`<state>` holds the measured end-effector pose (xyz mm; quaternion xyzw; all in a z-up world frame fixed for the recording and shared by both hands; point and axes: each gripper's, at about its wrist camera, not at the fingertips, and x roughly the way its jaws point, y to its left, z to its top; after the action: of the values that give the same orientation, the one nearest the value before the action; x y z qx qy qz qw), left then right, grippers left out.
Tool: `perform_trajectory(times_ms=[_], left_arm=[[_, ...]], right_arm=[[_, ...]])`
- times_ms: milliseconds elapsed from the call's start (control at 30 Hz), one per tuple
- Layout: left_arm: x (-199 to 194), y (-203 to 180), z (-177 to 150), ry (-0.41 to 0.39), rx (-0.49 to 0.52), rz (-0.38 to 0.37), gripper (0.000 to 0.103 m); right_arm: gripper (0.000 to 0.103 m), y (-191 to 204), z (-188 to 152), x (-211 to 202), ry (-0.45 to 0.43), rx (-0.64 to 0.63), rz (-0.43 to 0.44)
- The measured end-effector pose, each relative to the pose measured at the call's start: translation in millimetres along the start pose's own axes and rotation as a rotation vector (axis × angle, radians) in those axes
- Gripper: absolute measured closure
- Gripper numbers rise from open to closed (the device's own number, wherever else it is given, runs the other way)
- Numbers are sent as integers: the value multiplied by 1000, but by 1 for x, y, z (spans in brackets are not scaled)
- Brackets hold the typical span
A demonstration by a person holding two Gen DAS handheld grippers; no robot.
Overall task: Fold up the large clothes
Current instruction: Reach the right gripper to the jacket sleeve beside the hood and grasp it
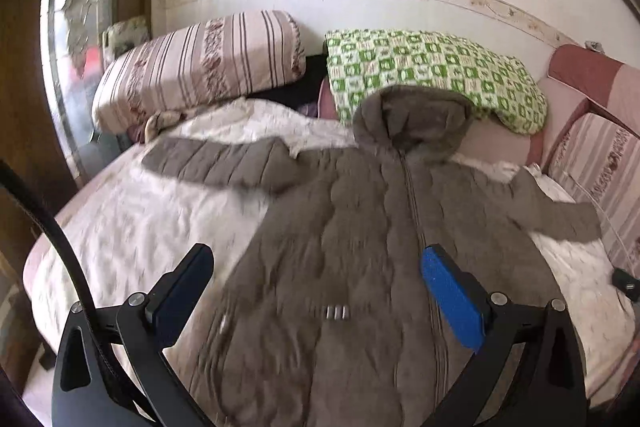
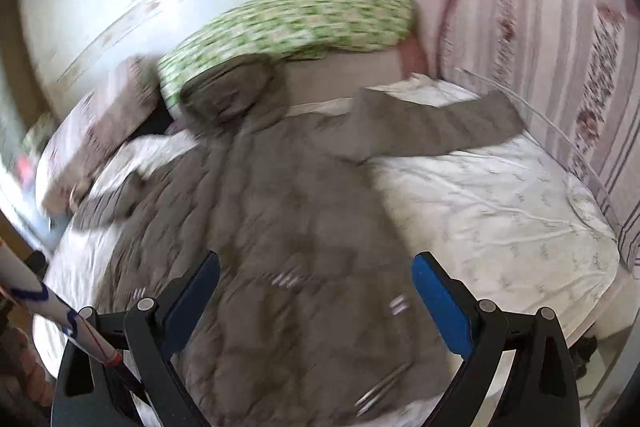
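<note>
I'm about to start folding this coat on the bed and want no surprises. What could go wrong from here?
1. The padded brown coat is bulky; open grippers, left and right, may pinch only the top layer, so a fold could slump.
2. Its hood lies against the green checked pillow; pulling might drag the pillow.
3. A white cable runs near the right sleeve and could snag when that sleeve is swung in.

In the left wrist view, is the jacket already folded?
No. The brown jacket lies spread flat on the bed with both sleeves stretched outward and the hood up by the green pillow.
</note>
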<state>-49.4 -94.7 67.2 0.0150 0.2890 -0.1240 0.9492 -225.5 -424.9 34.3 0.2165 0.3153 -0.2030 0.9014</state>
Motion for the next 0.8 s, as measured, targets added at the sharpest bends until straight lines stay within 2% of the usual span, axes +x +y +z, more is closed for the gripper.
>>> perform_trajectory(times_ms=[100,233,300,433,533,733,800], left_arm=[[35,-12,18,4,10,0,0],[81,-18,11,24,38,11,0],[93,-15,2,31,40,22,0],[111,-12,0,64,65,22,0],[119,-11,-1,69,82,26,0],[139,-8,-2,140,71,-1,0],[145,-5,-2,160,60,-7,0]], right_arm=[[4,-46,34,11,21,136,8],[6,-118,72,31,34,289,-21],[11,-157,83,40,13,375,-14],[20,-219,103,77,24,478,-60],[29,-248,114,110,17,532,-104],[33,-291,129,173,15,575,-203],[35,-306,132,186,11,612,-210]])
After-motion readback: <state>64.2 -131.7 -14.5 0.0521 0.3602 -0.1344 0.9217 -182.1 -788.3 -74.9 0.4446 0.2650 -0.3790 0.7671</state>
